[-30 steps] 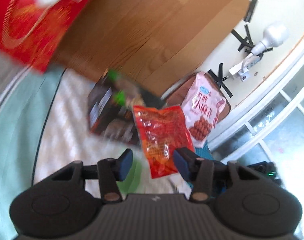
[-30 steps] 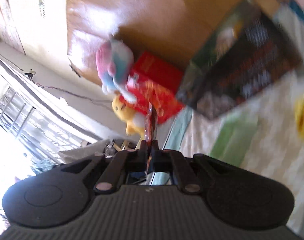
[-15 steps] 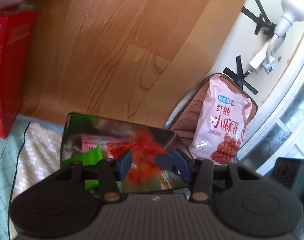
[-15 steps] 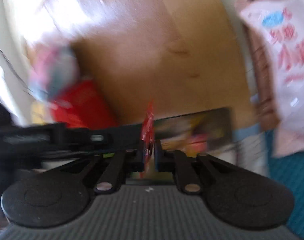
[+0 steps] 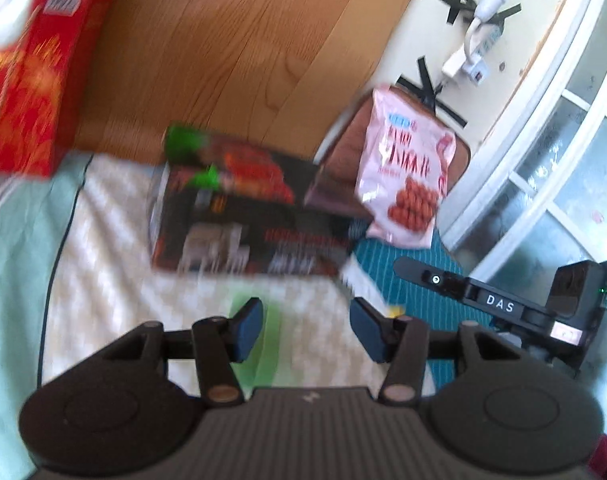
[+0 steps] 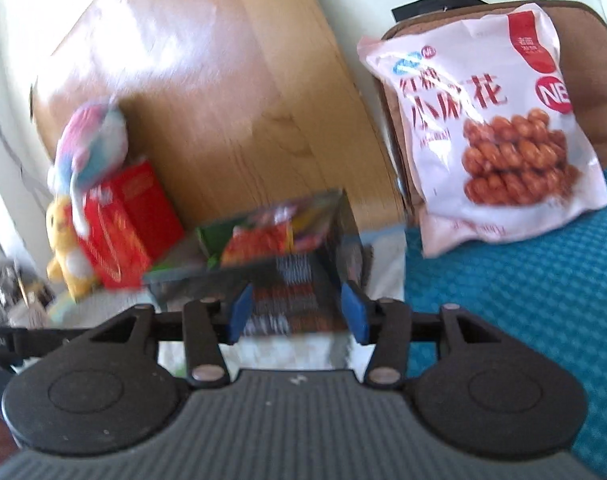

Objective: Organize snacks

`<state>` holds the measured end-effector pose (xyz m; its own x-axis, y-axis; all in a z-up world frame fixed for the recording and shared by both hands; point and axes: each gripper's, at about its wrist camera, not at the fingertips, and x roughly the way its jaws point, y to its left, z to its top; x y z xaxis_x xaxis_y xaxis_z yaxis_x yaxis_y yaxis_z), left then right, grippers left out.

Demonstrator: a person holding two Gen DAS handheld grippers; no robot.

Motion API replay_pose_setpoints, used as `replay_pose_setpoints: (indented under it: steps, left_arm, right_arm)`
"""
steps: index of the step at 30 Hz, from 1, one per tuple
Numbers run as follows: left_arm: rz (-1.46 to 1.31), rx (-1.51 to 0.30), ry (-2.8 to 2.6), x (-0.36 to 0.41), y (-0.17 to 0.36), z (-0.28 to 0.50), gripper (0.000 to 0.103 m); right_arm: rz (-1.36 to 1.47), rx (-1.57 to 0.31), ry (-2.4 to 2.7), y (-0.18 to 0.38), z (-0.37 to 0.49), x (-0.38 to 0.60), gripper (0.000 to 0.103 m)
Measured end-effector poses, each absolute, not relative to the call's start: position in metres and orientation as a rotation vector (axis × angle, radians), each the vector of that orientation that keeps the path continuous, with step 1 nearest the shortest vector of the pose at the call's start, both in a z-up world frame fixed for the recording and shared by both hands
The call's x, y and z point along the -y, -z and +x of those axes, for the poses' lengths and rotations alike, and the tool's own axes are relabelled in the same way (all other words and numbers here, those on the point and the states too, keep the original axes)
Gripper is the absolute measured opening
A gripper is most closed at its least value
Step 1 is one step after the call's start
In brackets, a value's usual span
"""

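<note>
Above dark rectangular box (image 6: 287,280), glossy pink bag (image 6: 491,128)

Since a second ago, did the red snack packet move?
Yes. It left the right gripper, now open, and lies inside the dark box, by the red packet there.

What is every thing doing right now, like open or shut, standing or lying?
Left gripper: jaws open, holding nothing.
Right gripper: jaws open, holding nothing.
Dark box: open on top, snack packets inside.
Pink snack bag: sealed, leaning on the brown cushion.
Red box: standing upright.
</note>
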<state>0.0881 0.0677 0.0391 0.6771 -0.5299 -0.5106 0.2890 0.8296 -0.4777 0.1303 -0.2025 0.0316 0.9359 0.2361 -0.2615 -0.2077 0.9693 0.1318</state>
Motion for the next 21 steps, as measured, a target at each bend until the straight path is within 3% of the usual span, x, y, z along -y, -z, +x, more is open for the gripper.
replay_pose_setpoints:
  steps: [3, 4, 6, 8, 21]
  left_arm:
    - [-0.393, -0.723, 0.459, -0.073, -0.027, 0.073, 0.049]
    - [-0.395, -0.729, 0.454, -0.076, -0.024, 0.068, 0.049]
    - [-0.401, -0.737, 0.442, -0.080, -0.021, 0.061, 0.049]
    - [-0.417, -0.737, 0.433, -0.087, -0.022, 0.055, 0.049]
    - [-0.480, -0.734, 0.449, -0.106, -0.025, 0.032, 0.053]
  right_arm:
    - [0.051, -0.329, -0.211, -0.018, 0.129, 0.196, 0.076]
    - [0.030, -0.344, -0.197, -0.014, 0.131, 0.194, 0.077]
    - [-0.023, -0.370, -0.183, -0.007, 0.137, 0.191, 0.071]
    - [-0.062, -0.410, -0.170, -0.001, 0.140, 0.185, 0.050]
    - [-0.369, -0.375, -0.597, 0.030, 0.062, 0.088, 0.051]
